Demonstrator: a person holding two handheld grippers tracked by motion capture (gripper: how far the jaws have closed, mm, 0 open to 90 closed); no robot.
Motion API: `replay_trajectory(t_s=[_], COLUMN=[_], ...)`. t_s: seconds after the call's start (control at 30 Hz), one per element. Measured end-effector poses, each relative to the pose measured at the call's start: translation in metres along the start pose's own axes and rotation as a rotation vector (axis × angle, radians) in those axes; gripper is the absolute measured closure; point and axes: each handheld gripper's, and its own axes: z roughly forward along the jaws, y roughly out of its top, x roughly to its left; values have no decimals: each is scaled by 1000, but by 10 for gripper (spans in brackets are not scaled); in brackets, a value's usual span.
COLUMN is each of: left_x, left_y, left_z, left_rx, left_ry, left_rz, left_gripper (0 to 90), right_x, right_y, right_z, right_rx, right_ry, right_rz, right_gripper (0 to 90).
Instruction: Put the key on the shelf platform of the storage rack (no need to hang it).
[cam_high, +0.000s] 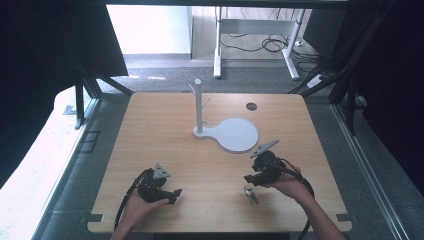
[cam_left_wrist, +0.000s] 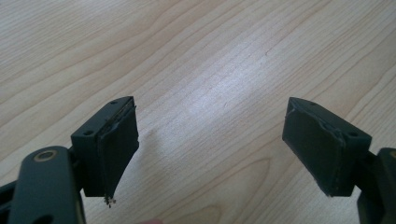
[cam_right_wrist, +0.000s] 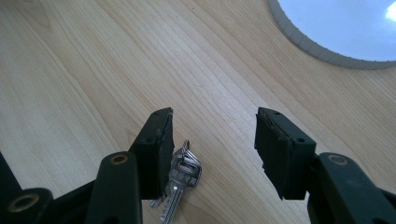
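Right gripper (cam_right_wrist: 212, 144) low over the wooden table (cam_high: 150, 150), fingers (cam_right_wrist: 156, 149) spread and pinching nothing; bunch of keys (cam_right_wrist: 180, 179) flat on the wood between the two pads, close against the inner face of the left-hand finger in the right gripper view, partly hidden behind it, clear of the other finger. White stand base (cam_right_wrist: 336, 28) well beyond the fingertips, its upright post (cam_high: 198, 105) at the far end. Left gripper (cam_left_wrist: 210, 144) apart at the near left, fingers (cam_left_wrist: 116, 144) spread wide over bare wood
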Motion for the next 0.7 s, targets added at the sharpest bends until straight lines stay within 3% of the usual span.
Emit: replay_trajectory(t_s=[0.7], left_x=[-4], left_y=[0], left_z=[5], left_rx=[19], left_ry=[-2], left_rz=[21], left_gripper=[185], right_x=[9], right_y=[5], right_z=[9], right_rx=[19], right_ry=[20], right_rz=[-25], right_gripper=[466])
